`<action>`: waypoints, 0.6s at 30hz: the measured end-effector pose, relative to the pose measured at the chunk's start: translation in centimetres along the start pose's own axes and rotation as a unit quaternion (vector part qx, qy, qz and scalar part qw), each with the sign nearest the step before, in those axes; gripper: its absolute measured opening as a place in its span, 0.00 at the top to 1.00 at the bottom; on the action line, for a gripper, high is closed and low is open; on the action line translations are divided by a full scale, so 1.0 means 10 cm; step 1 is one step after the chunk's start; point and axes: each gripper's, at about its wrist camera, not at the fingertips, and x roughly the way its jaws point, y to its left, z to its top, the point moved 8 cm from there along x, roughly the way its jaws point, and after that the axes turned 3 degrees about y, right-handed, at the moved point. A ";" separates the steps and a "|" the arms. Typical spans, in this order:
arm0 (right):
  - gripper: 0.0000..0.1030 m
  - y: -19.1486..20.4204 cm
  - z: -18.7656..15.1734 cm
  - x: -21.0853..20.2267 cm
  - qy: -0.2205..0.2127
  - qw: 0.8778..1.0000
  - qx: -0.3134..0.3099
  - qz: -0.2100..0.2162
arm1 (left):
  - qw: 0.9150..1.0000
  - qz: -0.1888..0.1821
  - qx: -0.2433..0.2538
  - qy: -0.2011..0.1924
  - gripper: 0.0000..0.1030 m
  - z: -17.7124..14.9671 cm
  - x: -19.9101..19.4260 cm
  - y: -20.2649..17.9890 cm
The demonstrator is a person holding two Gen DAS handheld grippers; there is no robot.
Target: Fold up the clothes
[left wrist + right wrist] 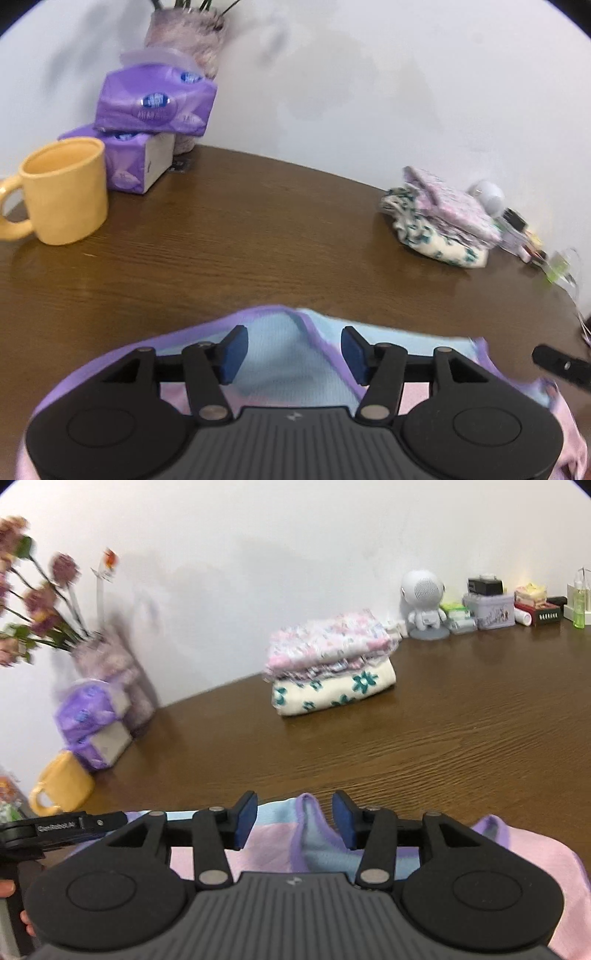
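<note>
Lying limp at the desk's [258, 236] near edge, the garment [273, 354] looks light, soft and floppy, so its purple hems are the places to pinch. Left tongs [290, 350] and right tongs [294, 821] hang half-wide above it, gripping nothing. Folded clothes [328, 672] sit by the far edge.

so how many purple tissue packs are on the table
2, stacked at the far left by the wall: the top pack lies on the bottom pack, just behind the yellow mug. More could be hidden behind them.
</note>
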 end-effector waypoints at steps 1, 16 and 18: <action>0.53 0.04 -0.04 -0.11 0.000 1.000 -0.008 0.011 | 1.000 0.001 0.017 -0.001 0.47 -0.07 -0.11 -0.01; 0.54 0.22 -1.45 -1.34 0.096 0.984 -0.130 0.071 | 0.979 -0.095 0.170 0.061 0.63 -1.45 -1.21 -0.12; 0.54 0.22 -1.53 -1.39 0.099 0.983 -0.133 0.075 | 0.978 -0.097 0.176 0.064 0.65 -1.49 -1.21 -0.14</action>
